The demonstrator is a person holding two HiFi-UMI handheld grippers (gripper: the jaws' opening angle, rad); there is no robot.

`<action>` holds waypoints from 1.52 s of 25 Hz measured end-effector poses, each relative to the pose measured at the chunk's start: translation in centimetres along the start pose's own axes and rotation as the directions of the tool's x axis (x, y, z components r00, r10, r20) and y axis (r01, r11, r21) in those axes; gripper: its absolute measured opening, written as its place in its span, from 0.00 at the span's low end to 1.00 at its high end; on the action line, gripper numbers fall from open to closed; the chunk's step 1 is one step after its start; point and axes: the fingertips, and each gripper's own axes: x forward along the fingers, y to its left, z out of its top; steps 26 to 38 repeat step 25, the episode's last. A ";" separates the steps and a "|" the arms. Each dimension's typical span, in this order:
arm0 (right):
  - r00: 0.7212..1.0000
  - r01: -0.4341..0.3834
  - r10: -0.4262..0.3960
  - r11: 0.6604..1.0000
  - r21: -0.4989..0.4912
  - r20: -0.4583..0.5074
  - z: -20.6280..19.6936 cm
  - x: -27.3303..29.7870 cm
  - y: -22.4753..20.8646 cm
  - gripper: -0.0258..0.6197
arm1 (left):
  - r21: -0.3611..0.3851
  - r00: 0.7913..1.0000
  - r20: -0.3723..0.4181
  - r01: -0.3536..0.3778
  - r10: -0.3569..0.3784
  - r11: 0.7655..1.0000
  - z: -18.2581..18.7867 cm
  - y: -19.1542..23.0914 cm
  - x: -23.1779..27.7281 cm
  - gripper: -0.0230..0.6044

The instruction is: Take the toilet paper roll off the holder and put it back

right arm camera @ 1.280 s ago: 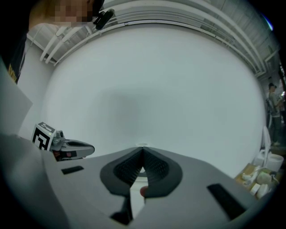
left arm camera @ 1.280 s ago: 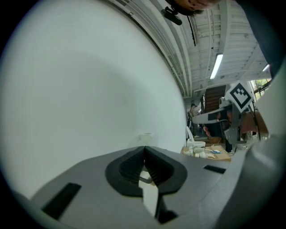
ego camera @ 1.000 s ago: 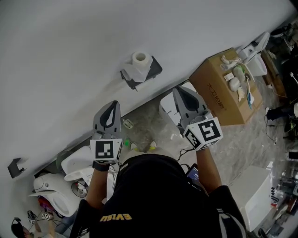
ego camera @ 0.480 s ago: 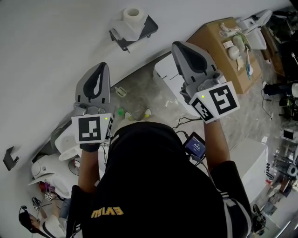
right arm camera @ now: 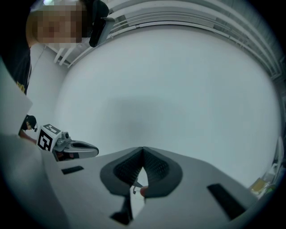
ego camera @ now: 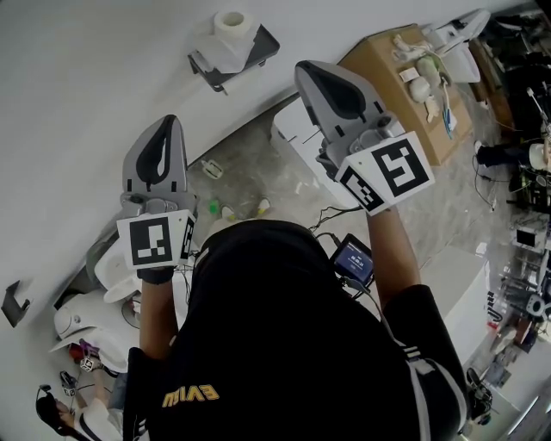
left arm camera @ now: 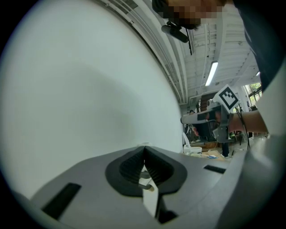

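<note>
Head view: left gripper (ego camera: 166, 123) and right gripper (ego camera: 304, 69) closed (both empty); toilet paper roll (ego camera: 231, 21) on holder (ego camera: 259, 45).

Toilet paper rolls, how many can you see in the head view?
1. The toilet paper roll stands on the dark holder fixed to the white wall, at the top of the head view. Others may be hidden from this view.

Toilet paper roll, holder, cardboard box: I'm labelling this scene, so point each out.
toilet paper roll (ego camera: 230, 21), head view, its top end.
holder (ego camera: 261, 40), head view, dark shelf beside roll.
cardboard box (ego camera: 379, 59), head view, bare brown top.
</note>
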 end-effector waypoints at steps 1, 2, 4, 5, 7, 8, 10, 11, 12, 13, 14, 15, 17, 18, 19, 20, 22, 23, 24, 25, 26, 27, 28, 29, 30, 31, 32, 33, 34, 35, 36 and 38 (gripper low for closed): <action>1.000 -0.001 0.001 1.000 -0.003 -0.003 0.0 0.2 0.0 0.03 | -0.001 1.000 0.001 -0.001 0.001 1.000 0.0 0.1 0.0 0.05; 1.000 -0.002 0.002 1.000 -0.006 -0.006 0.0 0.3 0.1 0.03 | -0.001 1.000 0.001 -0.003 0.003 1.000 0.0 0.3 0.0 0.05; 1.000 -0.003 0.003 1.000 -0.009 -0.009 0.0 0.6 0.2 0.03 | -0.002 1.000 -0.001 -0.005 0.005 1.000 0.0 0.6 0.0 0.05; 1.000 -0.002 0.002 1.000 -0.011 -0.010 0.0 0.6 0.2 0.03 | -0.002 1.000 -0.004 -0.004 0.004 1.000 -0.1 0.7 0.0 0.05; 1.000 0.002 -0.002 1.000 -0.017 -0.015 -0.1 0.8 0.2 0.03 | -0.003 1.000 -0.020 0.001 -0.001 1.000 -0.9 0.9 0.0 0.05; 1.000 0.006 -0.006 1.000 -0.021 -0.020 -0.2 0.9 0.1 0.03 | -0.005 0.999 -0.033 0.003 -0.003 1.000 -1.5 1.0 0.0 0.05; 0.999 0.016 -0.017 0.999 -0.029 -0.031 -0.5 1.1 0.0 0.03 | -0.016 0.998 -0.065 0.006 -0.007 1.000 -3.2 1.3 -0.5 0.05; 0.999 0.021 -0.023 0.999 -0.034 -0.038 -0.7 1.3 -0.1 0.03 | -0.023 0.997 -0.082 0.004 -0.006 1.000 -4.2 1.6 -0.8 0.05; 0.998 0.028 -0.030 0.999 -0.039 -0.047 -1.0 1.4 -0.3 0.03 | -0.031 0.995 -0.100 0.000 -0.003 1.000 -5.3 1.9 -1.2 0.05; 0.998 0.036 -0.038 0.998 -0.043 -0.059 -1.3 1.5 -0.5 0.03 | -0.039 0.993 -0.119 -0.008 0.004 0.999 -6.6 2.4 -1.5 0.05; 0.996 0.042 -0.046 0.998 -0.046 -0.072 -1.7 1.6 -0.8 0.03 | -0.043 0.990 -0.138 -0.019 0.013 0.999 -8.0 2.9 -1.9 0.05; 0.995 0.046 -0.049 0.998 -0.043 -0.085 -2.3 1.8 -1.0 0.03 | -0.040 0.987 -0.157 -0.031 0.025 0.999 -9.4 3.5 -2.3 0.05; 0.994 0.035 -0.036 0.999 -0.012 -0.101 -3.2 2.0 -1.0 0.03 | -0.009 0.979 -0.199 -0.047 0.044 0.999 -12.5 4.7 -3.6 0.05; 0.994 0.024 -0.022 1.000 0.012 -0.107 -3.6 1.9 -0.9 0.03 | 0.014 0.973 -0.225 -0.047 0.049 0.999 -14.3 4.9 -4.3 0.05; 0.993 0.016 -0.012 0.999 0.034 -0.113 -3.8 1.6 -0.9 0.03 | 0.039 0.965 -0.258 -0.039 0.048 0.998 -16.2 4.9 -5.0 0.05; 0.993 0.014 -0.007 0.999 0.051 -0.122 -4.0 1.2 -0.9 0.03 | 0.066 0.953 -0.299 -0.023 0.042 0.998 -18.5 4.7 -5.8 0.05; 0.989 0.021 -0.011 0.997 0.068 -0.144 -4.3 0.1 -1.0 0.03 | 0.121 0.916 -0.402 0.033 0.018 0.992 -23.4 3.7 -7.4 0.05; 0.987 0.030 -0.018 0.997 0.073 -0.157 -4.5 -0.4 -1.0 0.03 | 0.148 0.892 -0.453 0.072 0.002 0.986 -25.9 3.1 -8.3 0.05; 0.985 0.041 -0.027 0.996 0.076 -0.171 -4.7 -1.0 -1.2 0.03 | 0.172 0.865 -0.501 0.116 -0.015 0.978 -28.4 2.5 -9.2 0.05; 0.982 0.052 -0.037 0.996 0.079 -0.185 -4.9 -1.6 -1.3 0.03 | 0.194 0.836 -0.548 0.163 -0.031 0.967 -30.9 1.8 -10.0 0.05; 0.982 0.052 -0.037 0.996 0.079 -0.185 -4.9 -1.6 -1.3 0.03 | 0.194 0.836 -0.548 0.163 -0.031 0.967 -30.9 1.8 -10.0 0.05; 0.982 0.052 -0.037 0.996 0.079 -0.185 -4.9 -1.6 -1.3 0.03 | 0.194 0.836 -0.548 0.163 -0.031 0.967 -30.9 1.8 -10.0 0.05; 0.982 0.052 -0.037 0.996 0.079 -0.185 -4.9 -1.6 -1.3 0.03 | 0.194 0.836 -0.548 0.163 -0.031 0.967 -30.9 1.8 -10.0 0.05; 0.982 0.052 -0.037 0.996 0.079 -0.185 -4.9 -1.6 -1.3 0.03 | 0.194 0.836 -0.548 0.163 -0.031 0.967 -30.9 1.8 -10.0 0.05; 0.982 0.052 -0.037 0.996 0.079 -0.185 -4.9 -1.6 -1.3 0.03 | 0.194 0.836 -0.548 0.163 -0.031 0.967 -30.9 1.8 -10.0 0.05; 0.982 0.052 -0.037 0.996 0.079 -0.185 -4.9 -1.6 -1.3 0.03 | 0.194 0.836 -0.548 0.163 -0.031 0.967 -30.9 1.8 -10.0 0.05; 0.982 0.052 -0.037 0.996 0.079 -0.185 -4.9 -1.6 -1.3 0.03 | 0.194 0.836 -0.548 0.163 -0.031 0.967 -30.9 1.8 -10.0 0.05; 0.982 0.052 -0.037 0.996 0.079 -0.185 -4.9 -1.6 -1.3 0.03 | 0.194 0.836 -0.548 0.163 -0.031 0.967 -30.9 1.8 -10.0 0.05; 0.982 0.052 -0.037 0.996 0.079 -0.185 -4.9 -1.6 -1.3 0.03 | 0.194 0.836 -0.548 0.163 -0.031 0.967 -30.9 1.8 -10.0 0.05; 0.982 0.052 -0.037 0.996 0.079 -0.185 -4.9 -1.6 -1.3 0.03 | 0.194 0.836 -0.548 0.163 -0.031 0.967 -30.9 1.8 -10.0 0.05; 0.982 0.052 -0.037 0.996 0.079 -0.185 -4.9 -1.6 -1.3 0.03 | 0.194 0.836 -0.548 0.163 -0.031 0.967 -30.9 1.8 -10.0 0.05; 0.982 0.052 -0.037 0.996 0.079 -0.185 -4.9 -1.6 -1.3 0.03 | 0.194 0.836 -0.548 0.163 -0.031 0.967 -30.9 1.8 -10.0 0.05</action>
